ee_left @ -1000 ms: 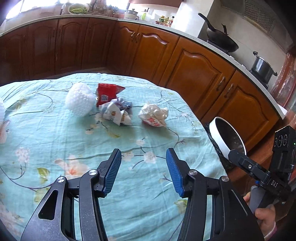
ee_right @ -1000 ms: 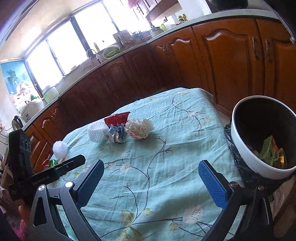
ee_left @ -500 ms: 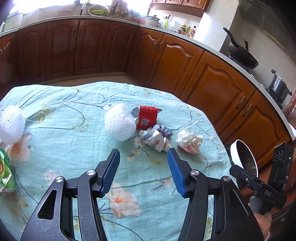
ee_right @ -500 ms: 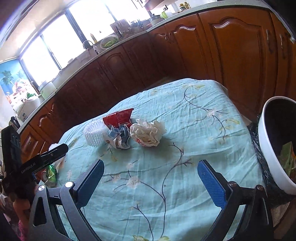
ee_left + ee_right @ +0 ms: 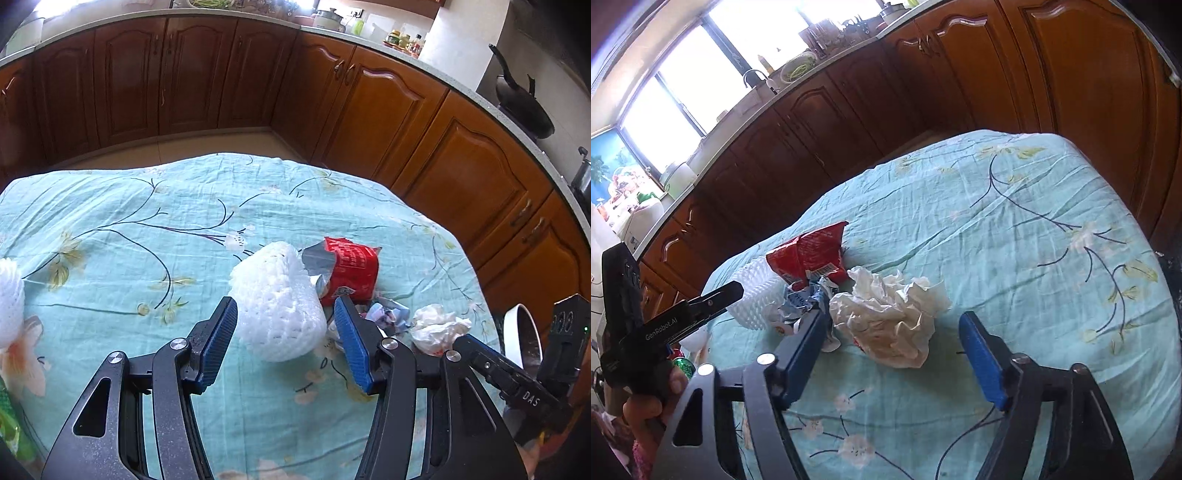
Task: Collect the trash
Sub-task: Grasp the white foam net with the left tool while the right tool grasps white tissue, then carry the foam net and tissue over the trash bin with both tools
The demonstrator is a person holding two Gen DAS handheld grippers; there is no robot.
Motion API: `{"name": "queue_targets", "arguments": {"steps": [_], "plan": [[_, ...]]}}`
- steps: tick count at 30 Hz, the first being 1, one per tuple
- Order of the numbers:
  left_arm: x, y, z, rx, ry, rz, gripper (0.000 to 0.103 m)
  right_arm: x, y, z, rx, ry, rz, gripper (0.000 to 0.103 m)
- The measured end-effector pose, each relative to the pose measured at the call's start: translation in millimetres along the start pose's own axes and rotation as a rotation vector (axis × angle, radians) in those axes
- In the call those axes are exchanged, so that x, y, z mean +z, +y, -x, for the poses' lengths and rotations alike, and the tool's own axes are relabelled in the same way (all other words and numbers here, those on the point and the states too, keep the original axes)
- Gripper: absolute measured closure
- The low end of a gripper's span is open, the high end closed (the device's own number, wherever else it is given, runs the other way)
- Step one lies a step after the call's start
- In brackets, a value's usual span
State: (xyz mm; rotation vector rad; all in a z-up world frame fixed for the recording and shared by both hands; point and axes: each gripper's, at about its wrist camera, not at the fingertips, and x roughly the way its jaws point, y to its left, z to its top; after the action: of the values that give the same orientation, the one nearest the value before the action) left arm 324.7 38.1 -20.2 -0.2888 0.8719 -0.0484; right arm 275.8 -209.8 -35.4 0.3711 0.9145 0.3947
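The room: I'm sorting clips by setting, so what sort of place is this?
A home kitchen, most likely: wooden cabinets under a counter, a wok on the stove, and a sink tap below the window.

Four pieces of trash are clustered on the tablecloth: a white foam net sleeve (image 5: 279, 312) lying on its side, a torn-open red snack packet (image 5: 351, 271) just behind it, a crumpled blue-and-white wrapper (image 5: 805, 301), and a crumpled white tissue (image 5: 892, 319) beside that.
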Motion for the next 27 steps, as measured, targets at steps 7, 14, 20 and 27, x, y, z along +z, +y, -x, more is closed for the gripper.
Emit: {"name": "queue_targets", "arguments": {"steps": [7, 14, 20, 27], "plan": [[-14, -16, -4, -0.056, 0.040, -0.044, 0.086, -11, -9, 11, 0.037, -0.009, -0.010, 0.068], [-45, -50, 11, -0.172, 0.081, -0.072, 0.092, -35, -18, 49, 0.047, -0.039, -0.008, 0.071], [-69, -86, 25, -0.266, 0.111, -0.120, 0.092, -51, -34, 93, 0.031, -0.089, -0.019, 0.071], [-88, -124, 49, -0.347, 0.118, -0.172, 0.092, -62, -54, 142, 0.002, -0.146, -0.035, 0.071]]}}
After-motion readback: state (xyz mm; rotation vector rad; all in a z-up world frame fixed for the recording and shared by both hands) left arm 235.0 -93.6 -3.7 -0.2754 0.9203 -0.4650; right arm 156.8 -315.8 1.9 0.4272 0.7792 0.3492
